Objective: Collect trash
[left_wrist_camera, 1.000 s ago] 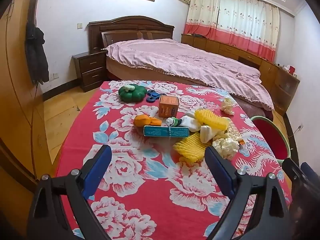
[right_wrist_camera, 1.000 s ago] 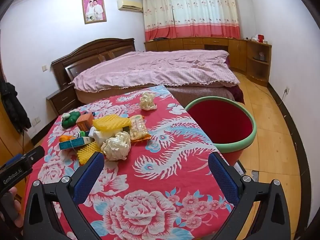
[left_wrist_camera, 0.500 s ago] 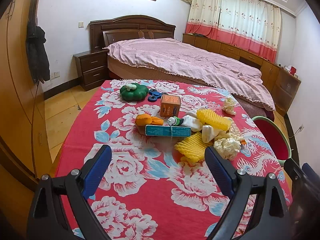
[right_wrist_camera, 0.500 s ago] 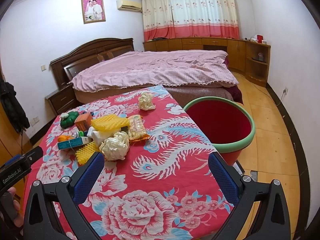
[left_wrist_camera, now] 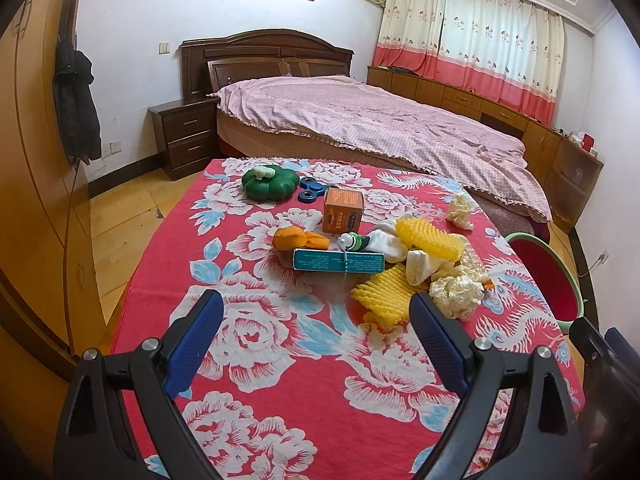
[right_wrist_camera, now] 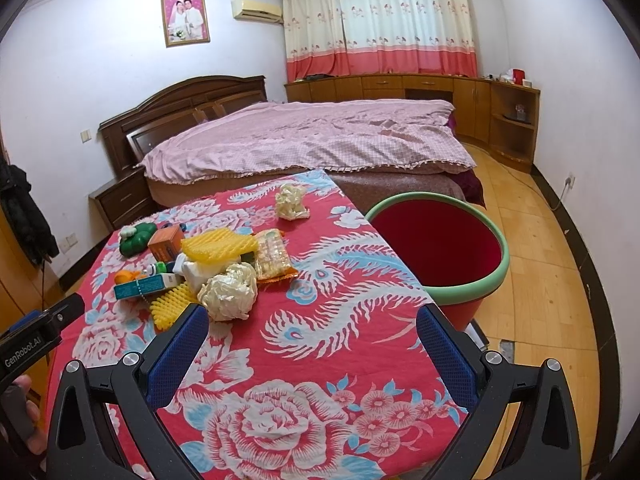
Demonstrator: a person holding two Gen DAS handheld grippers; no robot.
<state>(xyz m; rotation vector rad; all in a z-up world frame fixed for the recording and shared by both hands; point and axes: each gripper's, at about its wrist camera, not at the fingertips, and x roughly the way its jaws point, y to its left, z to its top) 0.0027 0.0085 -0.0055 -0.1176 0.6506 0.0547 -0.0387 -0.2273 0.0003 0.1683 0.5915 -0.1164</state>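
Observation:
A heap of items lies mid-table on the red floral cloth (left_wrist_camera: pixel 280 360): two yellow foam nets (left_wrist_camera: pixel 430 234) (left_wrist_camera: pixel 380 294), a crumpled cream paper ball (left_wrist_camera: pixel 456 292) (right_wrist_camera: pixel 229 290), a teal box (left_wrist_camera: pixel 338 260), an orange box (left_wrist_camera: pixel 343 210), a clear snack wrapper (right_wrist_camera: pixel 273 254). A second paper wad (right_wrist_camera: pixel 291 203) (left_wrist_camera: pixel 459 210) lies apart near the far edge. A red bin with a green rim (right_wrist_camera: pixel 440 240) (left_wrist_camera: pixel 546 276) stands on the floor beside the table. My left gripper (left_wrist_camera: pixel 316 332) and right gripper (right_wrist_camera: pixel 312 344) both hover open and empty over the near cloth.
A green pumpkin toy (left_wrist_camera: pixel 270 183), a blue spinner (left_wrist_camera: pixel 314 190) and an orange toy (left_wrist_camera: pixel 296 238) sit on the table's left part. A bed (right_wrist_camera: pixel 320 140) stands beyond the table, a nightstand (left_wrist_camera: pixel 184 138) and wardrobe (left_wrist_camera: pixel 36 160) to the left. A hand (right_wrist_camera: pixel 20 416) holds the left gripper.
Both views have shifted slightly; the heap and bin sit marginally differently in frame. Both grippers stay open and nothing on the table has moved.

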